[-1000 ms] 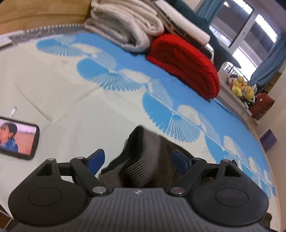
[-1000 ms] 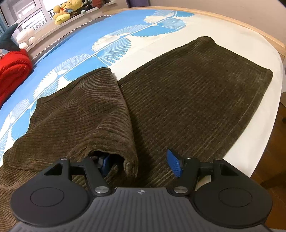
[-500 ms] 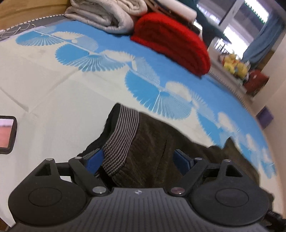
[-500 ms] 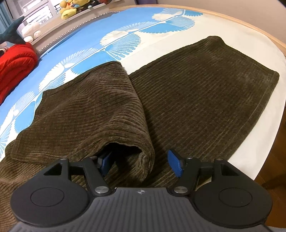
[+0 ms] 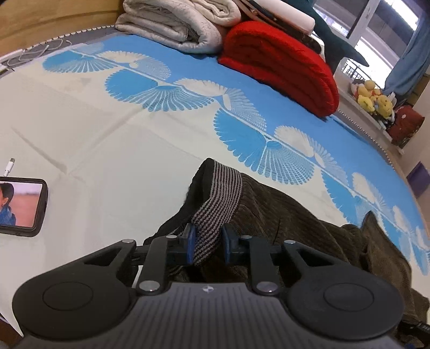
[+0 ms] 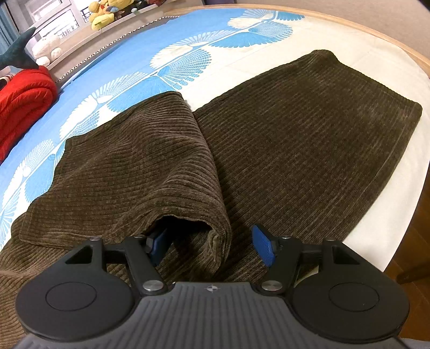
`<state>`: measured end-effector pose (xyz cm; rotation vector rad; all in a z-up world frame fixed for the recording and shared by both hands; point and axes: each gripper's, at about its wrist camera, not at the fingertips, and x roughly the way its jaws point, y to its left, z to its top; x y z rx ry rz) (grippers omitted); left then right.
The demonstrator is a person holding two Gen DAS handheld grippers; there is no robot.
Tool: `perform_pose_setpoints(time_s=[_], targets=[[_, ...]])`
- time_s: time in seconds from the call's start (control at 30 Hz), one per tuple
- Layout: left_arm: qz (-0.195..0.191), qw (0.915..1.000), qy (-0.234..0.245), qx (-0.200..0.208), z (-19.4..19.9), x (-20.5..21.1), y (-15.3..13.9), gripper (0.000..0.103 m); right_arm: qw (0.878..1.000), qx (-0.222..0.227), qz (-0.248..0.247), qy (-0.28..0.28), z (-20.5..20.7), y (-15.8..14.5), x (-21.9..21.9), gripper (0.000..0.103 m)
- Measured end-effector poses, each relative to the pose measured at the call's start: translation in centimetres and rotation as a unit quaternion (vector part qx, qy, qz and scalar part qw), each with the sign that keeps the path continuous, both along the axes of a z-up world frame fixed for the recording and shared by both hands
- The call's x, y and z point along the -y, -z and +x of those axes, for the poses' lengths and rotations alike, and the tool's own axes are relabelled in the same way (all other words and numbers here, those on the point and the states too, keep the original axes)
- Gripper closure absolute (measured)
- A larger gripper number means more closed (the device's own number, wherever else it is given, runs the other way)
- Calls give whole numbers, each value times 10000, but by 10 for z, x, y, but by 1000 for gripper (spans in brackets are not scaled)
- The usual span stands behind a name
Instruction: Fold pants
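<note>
Between blue pads, left gripper [image 5: 207, 245] has just closed on striped waistband [image 5: 220, 198], pinched. Pants [image 6: 295, 150], ribbed brown corduroy, spread on bed [image 5: 94, 139]. Right gripper [image 6: 212, 248] jaws apart, straddling folded leg hem, one pad tucked inside opening. Phone [image 5: 22, 205] at 9 o'clock, flat on cream sheet. Red blanket [image 5: 279, 67] at 1 o'clock, grey quilt [image 5: 182, 24] at 12, both rolled and blocking the far edge.
</note>
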<state>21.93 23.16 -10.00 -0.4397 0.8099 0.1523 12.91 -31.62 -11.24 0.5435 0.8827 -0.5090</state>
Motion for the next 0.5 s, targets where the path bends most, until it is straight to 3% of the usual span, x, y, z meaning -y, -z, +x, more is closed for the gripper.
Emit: perform_pose_setpoints(time_s=[0.17, 0.3, 0.4, 0.47, 0.5], targets=[[-489, 9988, -42, -67, 1, -17, 4, 75, 10000, 10, 3, 13, -1, 0, -2, 35], [-318, 9994, -12, -113, 3, -13, 6, 45, 9999, 52, 90, 22, -2, 1, 2, 35], [-414, 9986, 133, -297, 8, -7, 14, 33, 9999, 55, 120, 13, -2, 1, 4, 35], [-409, 9982, 264, -363, 11, 0, 18, 33, 9999, 51, 122, 6, -2, 1, 3, 35], [-262, 9988, 249, -326, 11, 4, 17, 44, 9999, 50, 124, 6, -2, 1, 3, 35]])
